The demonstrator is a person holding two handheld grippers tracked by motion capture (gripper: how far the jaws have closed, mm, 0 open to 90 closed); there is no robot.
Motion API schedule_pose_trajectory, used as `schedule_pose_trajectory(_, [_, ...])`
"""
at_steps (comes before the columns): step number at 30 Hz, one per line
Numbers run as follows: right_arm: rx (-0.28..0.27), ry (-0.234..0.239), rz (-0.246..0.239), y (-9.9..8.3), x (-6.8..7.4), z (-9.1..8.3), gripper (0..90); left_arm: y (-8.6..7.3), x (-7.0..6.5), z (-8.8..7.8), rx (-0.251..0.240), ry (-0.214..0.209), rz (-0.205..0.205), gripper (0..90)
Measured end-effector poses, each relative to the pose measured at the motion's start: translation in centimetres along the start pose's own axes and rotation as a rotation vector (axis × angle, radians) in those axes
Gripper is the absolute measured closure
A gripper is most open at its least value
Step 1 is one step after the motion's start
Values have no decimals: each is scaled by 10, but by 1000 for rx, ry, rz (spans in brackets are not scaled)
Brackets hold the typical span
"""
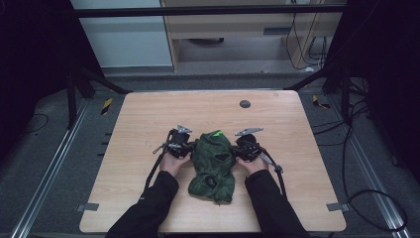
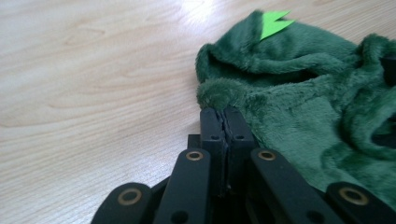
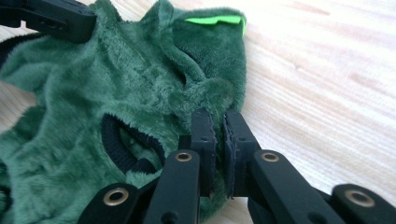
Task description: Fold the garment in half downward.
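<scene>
So, high view: green plush garment (image 1: 213,166) lies crumpled on the wooden table (image 1: 148,114), near my edge and well short of the dark round cap (image 1: 244,103). My left gripper (image 1: 185,147) bites its left side, my right gripper (image 1: 239,148) its right side, each touching the fabric.

Left gripper view: my left gripper (image 2: 226,111) is clamped tight on a rolled edge of the plush, below the bright green tag (image 2: 274,22). Grip looks thin, I'd lift slowly so it doesn't slip.

Right gripper view: my right gripper (image 3: 219,116) is nearly closed on a fold beside the black-ribbed opening (image 3: 122,147). Best I think to raise both hands evenly, then pull apart so the garment hangs flat.
</scene>
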State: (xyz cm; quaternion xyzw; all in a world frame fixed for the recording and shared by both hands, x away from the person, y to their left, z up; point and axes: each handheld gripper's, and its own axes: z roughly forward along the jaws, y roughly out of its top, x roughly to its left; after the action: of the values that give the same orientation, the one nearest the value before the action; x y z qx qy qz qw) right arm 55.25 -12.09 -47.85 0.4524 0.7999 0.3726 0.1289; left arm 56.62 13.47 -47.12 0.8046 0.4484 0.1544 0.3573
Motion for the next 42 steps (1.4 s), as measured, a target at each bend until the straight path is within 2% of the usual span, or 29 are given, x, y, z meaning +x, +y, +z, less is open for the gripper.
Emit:
schedule_pose_trajectory(3, [-27, 0, -12, 4, 2, -8, 848, 3, -1, -8, -16, -5, 9, 888])
schedule_pose_trajectory(9, [-52, -1, -44, 9, 7, -17, 852, 5, -3, -19, -34, -11, 15, 888])
schedule_pose_trajectory(19, [-92, 16, -83, 16, 15, -32, 853, 7, -8, -47, -76, -33, 52, 890])
schedule_pose_trajectory(26, [-110, 24, -101, 16, 19, -39, 850, 3, -14, -63, -94, -51, 80, 890])
schedule_pose_trajectory(32, [-137, 45, -118, 12, 26, -50, 852, -3, -19, -70, -100, -74, 93, 890])
schedule_pose_trajectory(42, [-144, 63, -160, 4, 35, -62, 853, -14, -27, -82, -107, -100, 111, 890])
